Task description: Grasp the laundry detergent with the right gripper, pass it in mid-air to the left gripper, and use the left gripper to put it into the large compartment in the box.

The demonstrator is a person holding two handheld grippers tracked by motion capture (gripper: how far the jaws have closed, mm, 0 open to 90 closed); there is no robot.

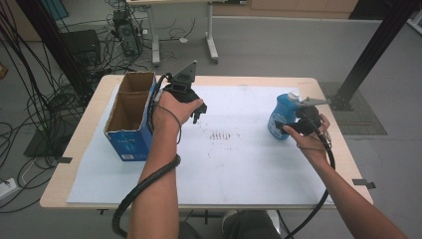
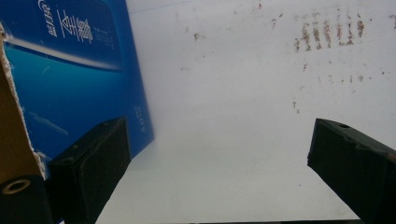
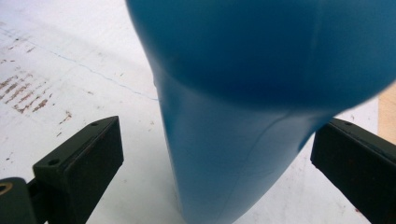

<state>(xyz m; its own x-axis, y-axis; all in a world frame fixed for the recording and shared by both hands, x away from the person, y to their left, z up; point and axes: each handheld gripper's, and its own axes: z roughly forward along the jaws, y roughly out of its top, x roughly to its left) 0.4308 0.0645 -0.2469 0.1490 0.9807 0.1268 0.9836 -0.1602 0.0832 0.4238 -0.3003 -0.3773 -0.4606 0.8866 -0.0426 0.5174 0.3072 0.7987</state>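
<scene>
Right gripper (image 3: pixel 215 172) gapes around the blue bottle (image 3: pixel 243 116), not gripping.
Left gripper (image 2: pixel 215 168) wide, empty, beside the empty open box (image 1: pixel 130 115) on the white table (image 1: pixel 239 164).

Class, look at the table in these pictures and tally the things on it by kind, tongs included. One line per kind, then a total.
Blue bottle: 1
Open cardboard box: 1
White mat: 1
Tongs, left tongs and right tongs, both open: 2
Total: 5
</scene>
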